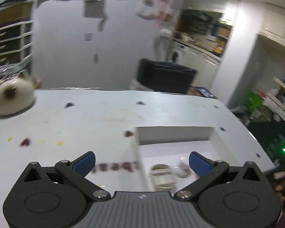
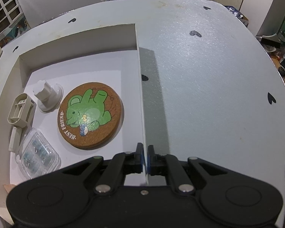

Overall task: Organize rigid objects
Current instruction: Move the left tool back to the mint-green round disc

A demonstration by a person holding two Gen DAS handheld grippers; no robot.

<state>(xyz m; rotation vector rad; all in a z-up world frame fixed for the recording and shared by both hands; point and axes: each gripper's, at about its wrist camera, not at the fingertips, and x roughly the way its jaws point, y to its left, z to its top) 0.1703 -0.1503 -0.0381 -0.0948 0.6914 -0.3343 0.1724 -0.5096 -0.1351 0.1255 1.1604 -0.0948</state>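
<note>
A shallow white box (image 2: 77,38) sits on the white table (image 2: 209,76). Inside it lie a round cork coaster (image 2: 91,114) with a green animal print, a white suction-cup hook (image 2: 47,96), a beige plastic holder (image 2: 20,110) and a clear plastic case (image 2: 38,152). My right gripper (image 2: 145,150) is shut on the box's thin right wall (image 2: 140,95), near its front end. My left gripper (image 1: 142,161) hangs open and empty above the table, over the box's left wall (image 1: 136,152). Its view is blurred, and the beige holder (image 1: 162,176) shows between its blue pads (image 1: 85,162).
A white cat-shaped figure (image 1: 13,95) stands at the table's far left edge. Black heart marks dot the tabletop (image 2: 195,33). A dark bin (image 1: 165,76) stands behind the table, with shelving (image 1: 9,38) on the left and kitchen counters (image 1: 199,49) on the right.
</note>
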